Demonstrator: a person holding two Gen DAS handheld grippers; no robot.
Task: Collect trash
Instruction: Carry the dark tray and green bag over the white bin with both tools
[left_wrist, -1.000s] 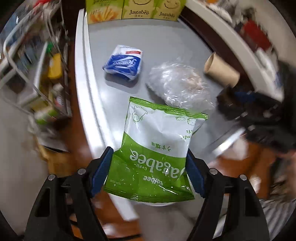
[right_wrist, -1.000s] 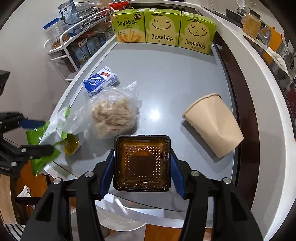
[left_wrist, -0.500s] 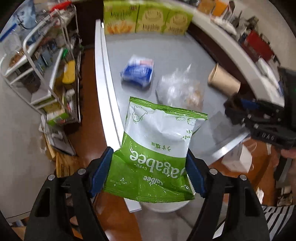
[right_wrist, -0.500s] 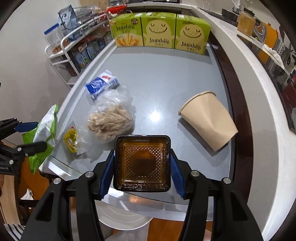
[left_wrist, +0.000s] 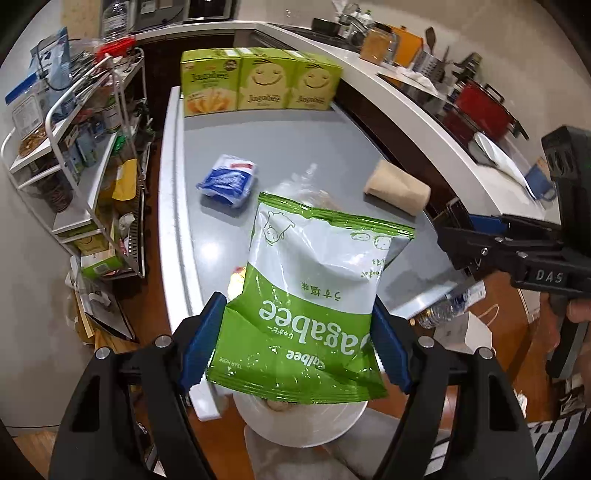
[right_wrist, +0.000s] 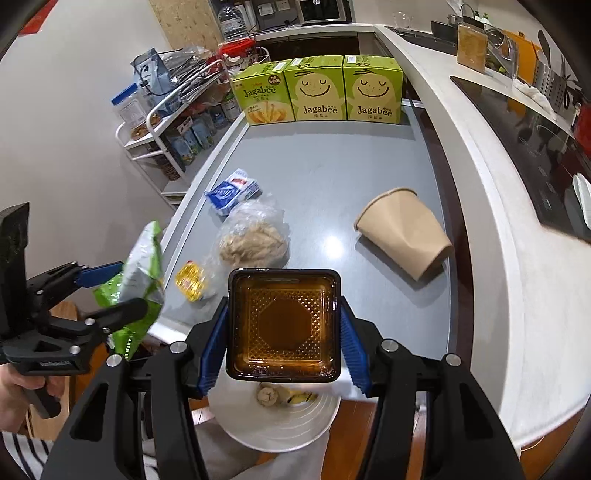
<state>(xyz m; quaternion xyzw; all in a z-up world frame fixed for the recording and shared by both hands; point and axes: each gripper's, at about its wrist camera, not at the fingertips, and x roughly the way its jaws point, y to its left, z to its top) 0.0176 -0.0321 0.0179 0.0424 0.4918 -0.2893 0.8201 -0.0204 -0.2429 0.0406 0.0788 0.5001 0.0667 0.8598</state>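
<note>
My left gripper (left_wrist: 295, 347) is shut on a green and white Jagabee chip bag (left_wrist: 314, 295), held off the table's front left corner above a white bin (left_wrist: 303, 424). The bag also shows in the right wrist view (right_wrist: 140, 273). My right gripper (right_wrist: 282, 328) is shut on a square amber plastic tray (right_wrist: 282, 325), held above the same bin (right_wrist: 273, 421), which holds some scraps. On the grey table (right_wrist: 332, 158) lie a blue tissue pack (right_wrist: 232, 192), a clear bag of crumpled stuff (right_wrist: 255, 240), a small yellow packet (right_wrist: 190, 280) and a tipped paper cup (right_wrist: 404, 232).
Three Jagabee boxes (right_wrist: 321, 90) stand at the table's far edge. A wire shelf rack (left_wrist: 74, 166) full of goods stands left of the table. A white counter (right_wrist: 498, 184) with a cooktop runs along the right. The floor is wooden.
Both grippers have pulled back and up from the table with their loads. The chip bag has moved off the table edge to over the bin. The yellow packet is now uncovered.
</note>
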